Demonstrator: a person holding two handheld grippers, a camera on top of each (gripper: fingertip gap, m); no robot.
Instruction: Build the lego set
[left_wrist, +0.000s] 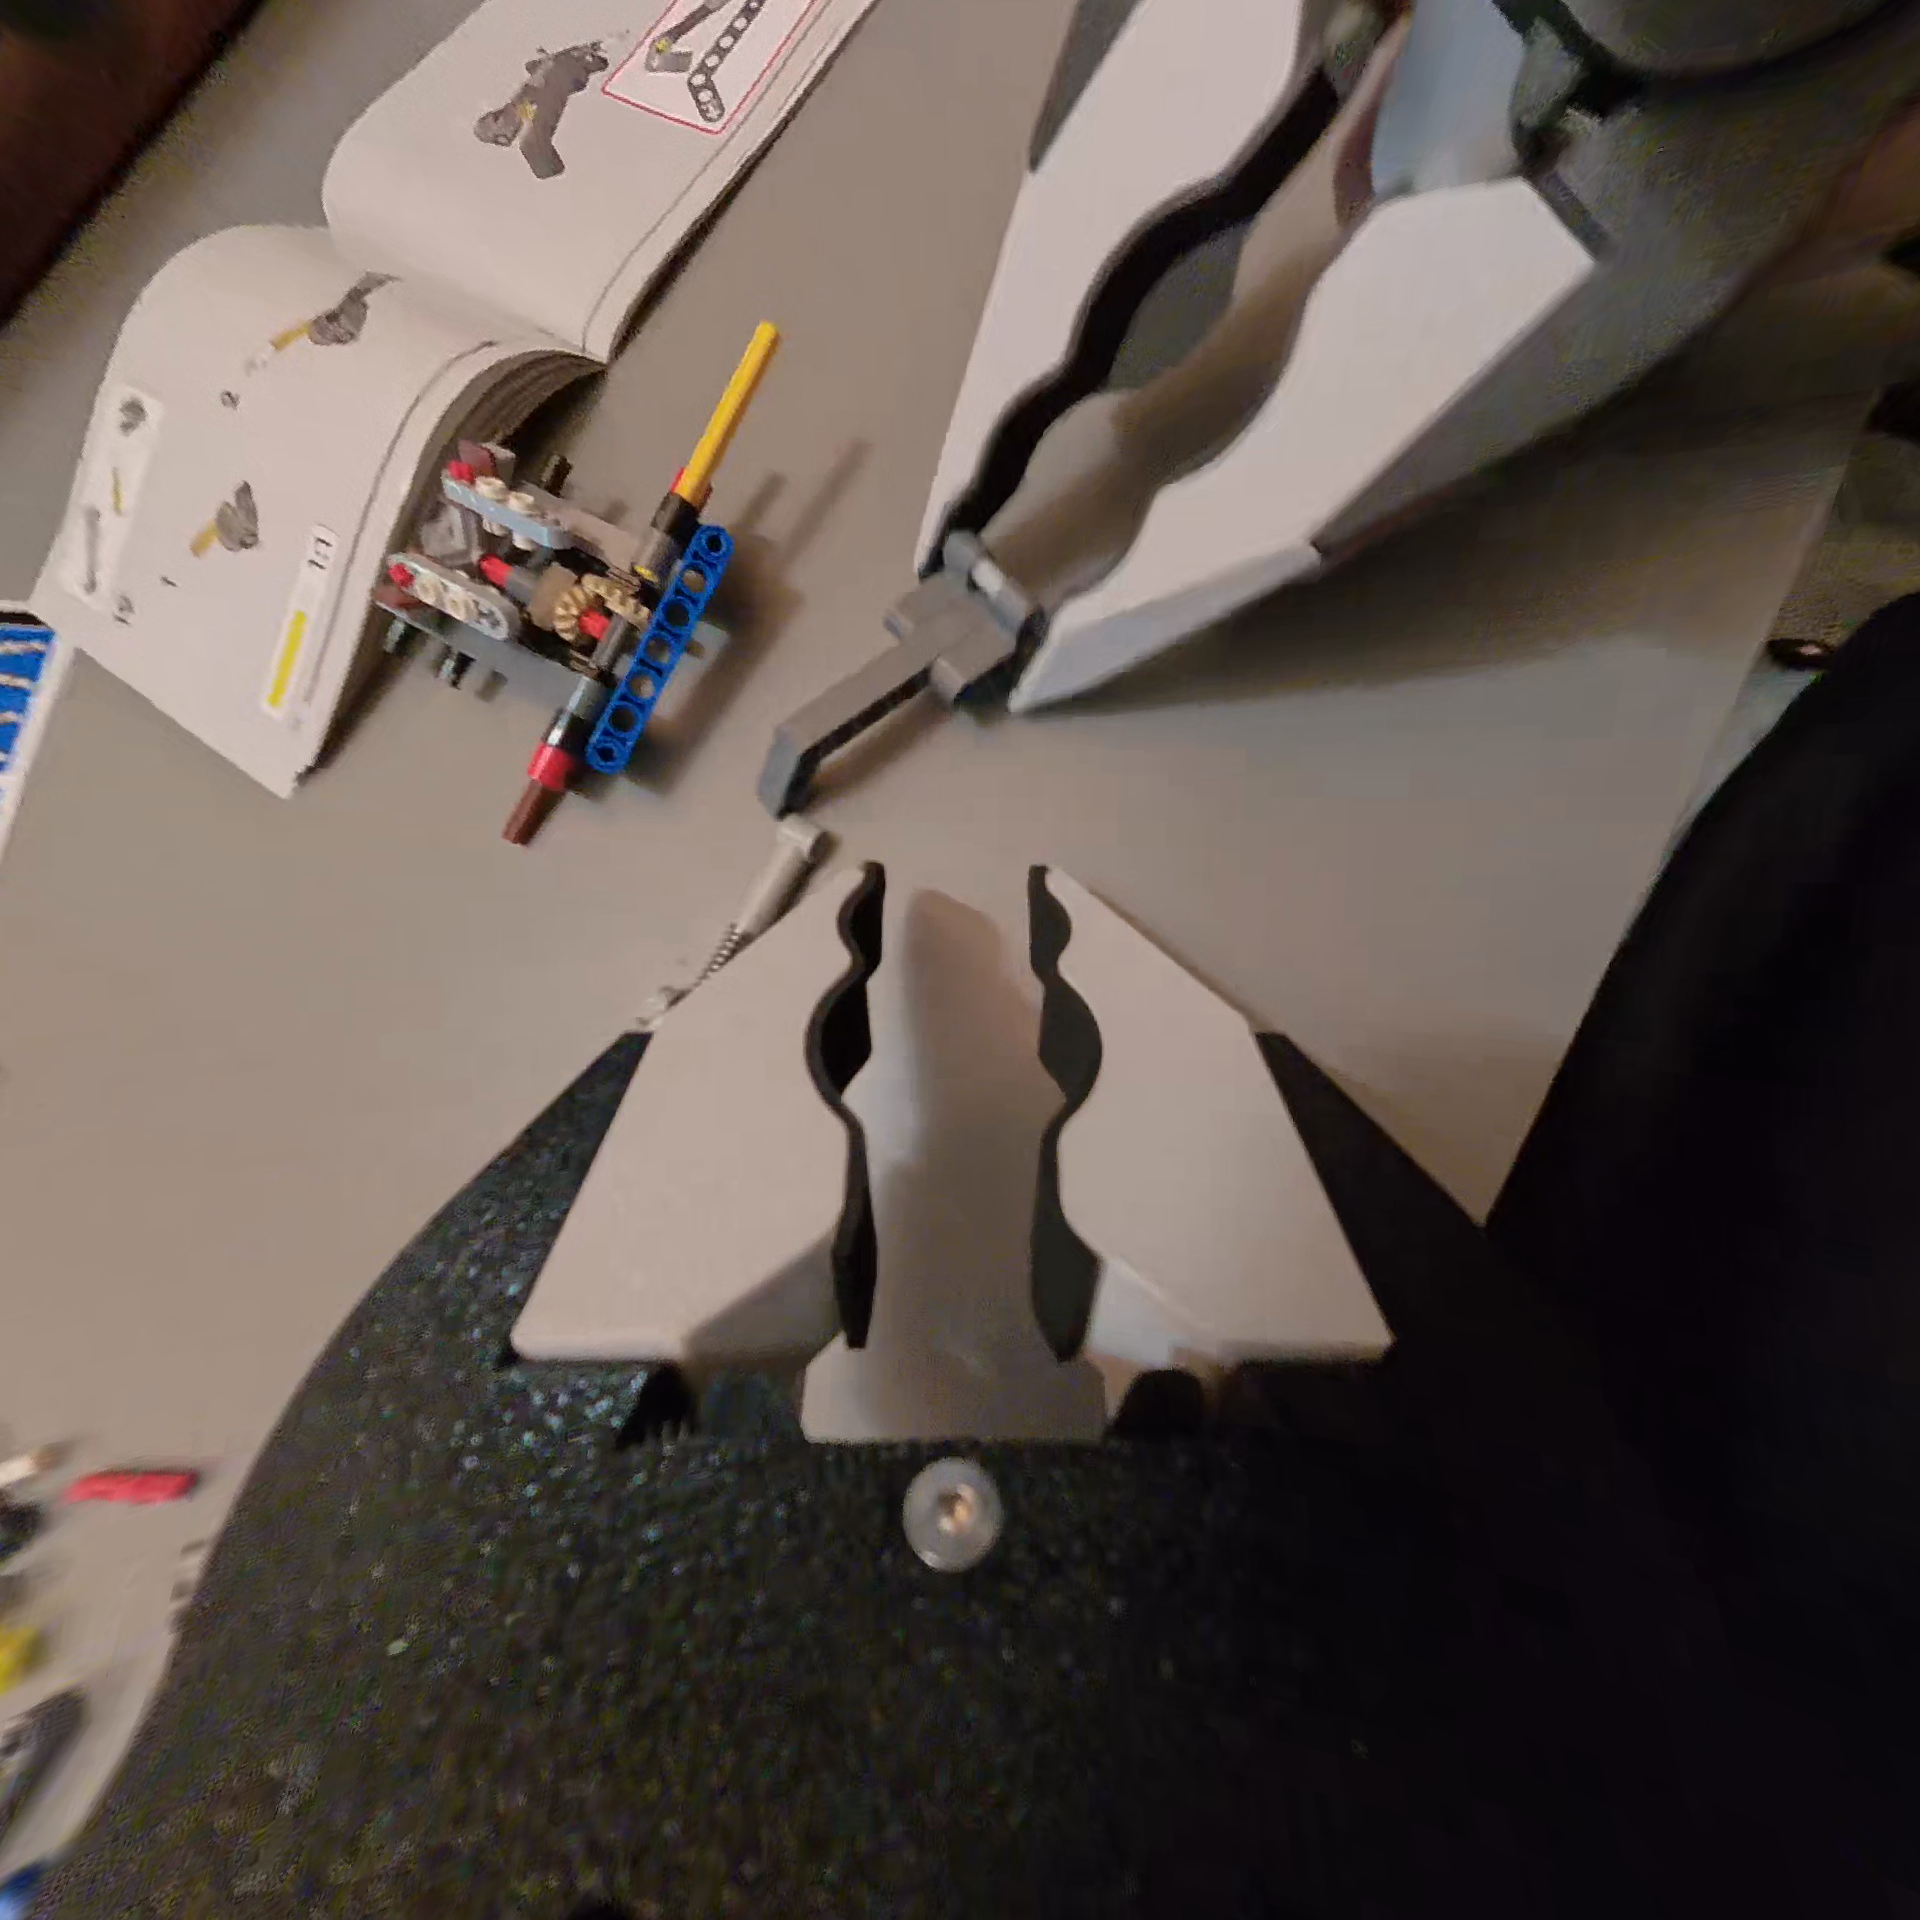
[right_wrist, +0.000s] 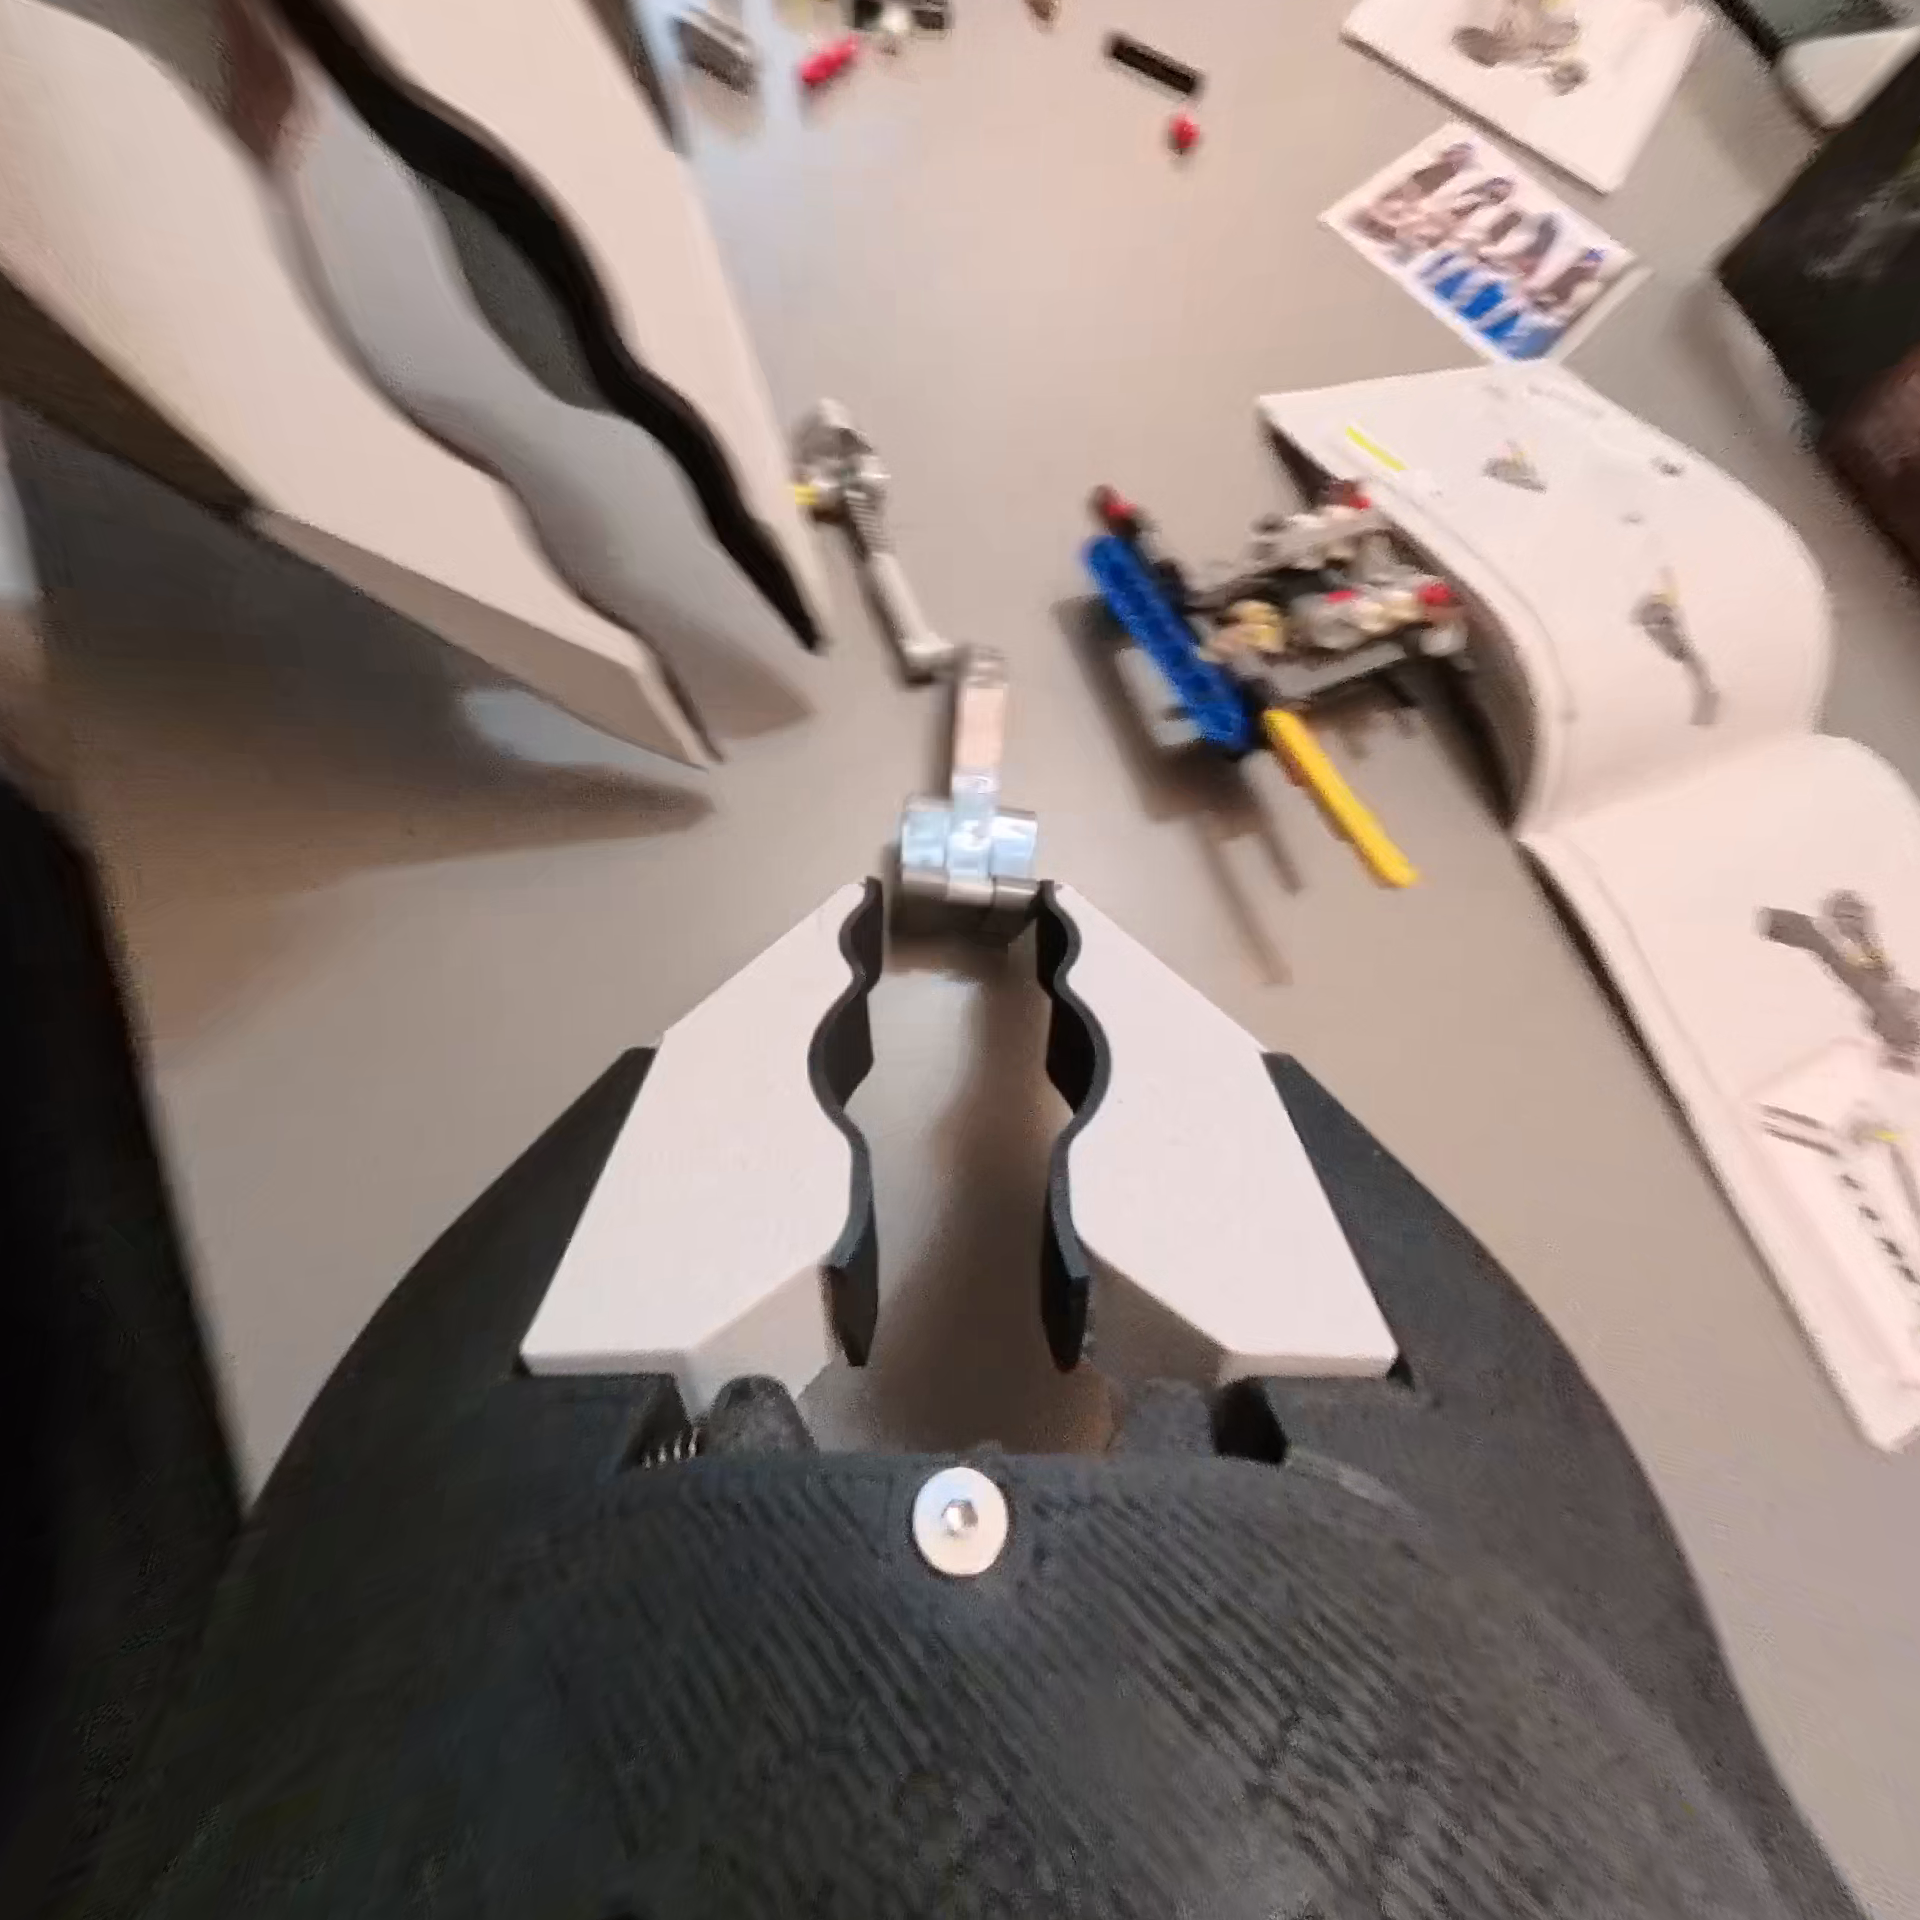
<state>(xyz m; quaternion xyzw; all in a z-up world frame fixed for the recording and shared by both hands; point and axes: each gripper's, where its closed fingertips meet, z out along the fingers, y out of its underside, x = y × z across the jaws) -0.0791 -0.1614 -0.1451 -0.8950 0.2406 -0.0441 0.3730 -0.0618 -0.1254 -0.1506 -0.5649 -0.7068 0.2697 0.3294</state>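
My right gripper (right_wrist: 958, 896) is shut on a grey L-shaped lego piece (right_wrist: 968, 836) whose arm points away from me; in the left wrist view the gripper (left_wrist: 982, 613) holds the piece (left_wrist: 914, 665) just above the grey table. My left gripper (left_wrist: 956, 873) is open and empty, its tips just below that piece; in the right wrist view it (right_wrist: 758, 686) shows at upper left. A grey spring strut (left_wrist: 774, 888) lies beside its left fingertip and also shows in the right wrist view (right_wrist: 894, 582). The part-built model (left_wrist: 582, 603) with a blue beam and yellow axle sits against the open instruction booklet (left_wrist: 312, 416).
The model (right_wrist: 1278, 623) and booklet (right_wrist: 1610, 582) lie right of my right gripper. Loose pieces lie at the far edge (right_wrist: 831, 62) and at lower left (left_wrist: 125, 1486). A sticker sheet (right_wrist: 1486, 249) and a second booklet (right_wrist: 1527, 73) lie far right. Across from one pair of fingers to the other is roughly 5 centimeters.
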